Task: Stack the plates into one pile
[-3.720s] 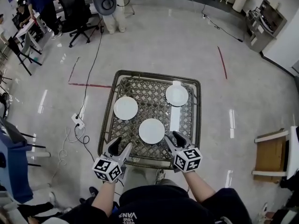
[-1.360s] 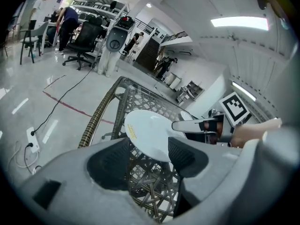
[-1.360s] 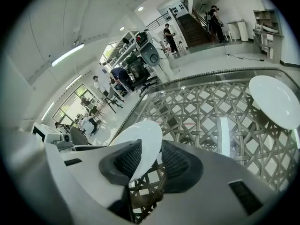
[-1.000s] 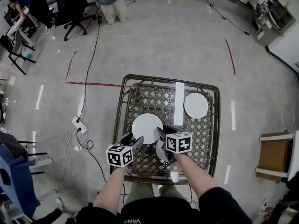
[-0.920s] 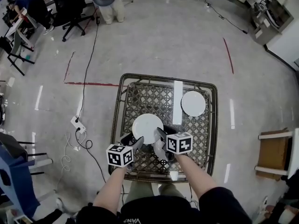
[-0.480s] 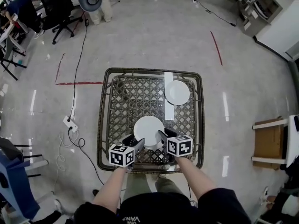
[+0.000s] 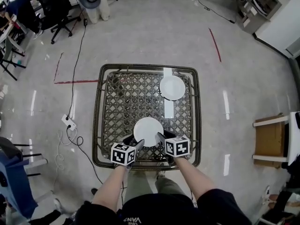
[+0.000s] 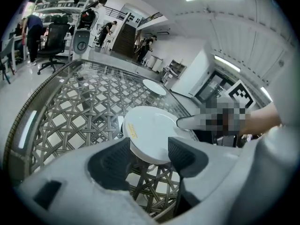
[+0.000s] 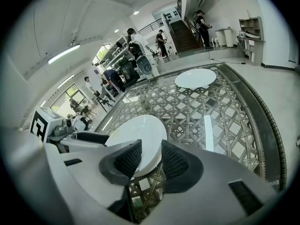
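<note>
A thick white pile of plates (image 7: 148, 130) sits just above the front middle of the wicker-and-glass table (image 7: 97, 116). My left gripper (image 7: 133, 141) grips its near-left rim, and my right gripper (image 7: 164, 137) grips its near-right rim. In the left gripper view the pile (image 8: 152, 132) fills the wide gap of the left gripper (image 8: 150, 161). The right gripper (image 9: 151, 159) pinches the pile's edge (image 9: 136, 135) between its pads. A single white plate (image 7: 172, 87) lies flat at the table's back right, also seen as the far plate (image 8: 153, 86) and the far plate (image 9: 195, 78).
A power strip with cables (image 7: 68, 122) lies on the floor left of the table. A wooden chair (image 7: 271, 144) stands to the right. Office chairs and people (image 7: 28, 13) are far off at the upper left.
Three plates lay apart with both grippers empty at first. Over the last second the pile, held by both grippers, has shifted rightward and nearer to the table's front edge.
</note>
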A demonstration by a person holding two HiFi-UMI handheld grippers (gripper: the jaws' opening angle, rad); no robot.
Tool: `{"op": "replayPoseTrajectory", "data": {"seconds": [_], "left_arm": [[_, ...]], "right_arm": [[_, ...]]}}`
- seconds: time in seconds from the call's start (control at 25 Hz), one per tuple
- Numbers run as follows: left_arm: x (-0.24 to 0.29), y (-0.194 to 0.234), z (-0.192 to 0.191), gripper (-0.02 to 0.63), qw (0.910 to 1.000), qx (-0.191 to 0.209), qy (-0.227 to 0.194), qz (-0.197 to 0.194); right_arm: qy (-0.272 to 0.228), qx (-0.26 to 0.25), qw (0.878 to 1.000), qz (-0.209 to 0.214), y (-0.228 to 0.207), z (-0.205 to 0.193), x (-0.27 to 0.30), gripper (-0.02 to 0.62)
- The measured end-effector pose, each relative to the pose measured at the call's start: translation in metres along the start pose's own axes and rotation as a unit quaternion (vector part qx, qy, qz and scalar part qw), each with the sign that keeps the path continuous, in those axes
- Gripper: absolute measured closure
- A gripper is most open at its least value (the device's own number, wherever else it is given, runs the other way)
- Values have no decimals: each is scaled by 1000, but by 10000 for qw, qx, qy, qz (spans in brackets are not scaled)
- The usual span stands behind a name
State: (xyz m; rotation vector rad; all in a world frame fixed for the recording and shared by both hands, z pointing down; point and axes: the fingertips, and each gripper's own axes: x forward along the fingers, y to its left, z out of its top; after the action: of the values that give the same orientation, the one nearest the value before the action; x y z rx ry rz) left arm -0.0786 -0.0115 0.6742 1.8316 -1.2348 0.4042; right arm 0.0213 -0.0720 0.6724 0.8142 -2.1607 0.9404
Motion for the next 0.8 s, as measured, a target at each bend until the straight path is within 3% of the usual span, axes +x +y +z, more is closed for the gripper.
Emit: {"op": "replayPoseTrajectory", "data": {"seconds": [0.32, 0.8], "left_arm": [[6, 3, -4, 351, 9996, 19, 250, 109], [8, 6, -6, 328, 9986, -83, 503, -121]], "right_arm": [[154, -146, 9998, -37, 0, -3, 10, 428], [199, -190, 9993, -241, 6, -3, 10, 388]]}}
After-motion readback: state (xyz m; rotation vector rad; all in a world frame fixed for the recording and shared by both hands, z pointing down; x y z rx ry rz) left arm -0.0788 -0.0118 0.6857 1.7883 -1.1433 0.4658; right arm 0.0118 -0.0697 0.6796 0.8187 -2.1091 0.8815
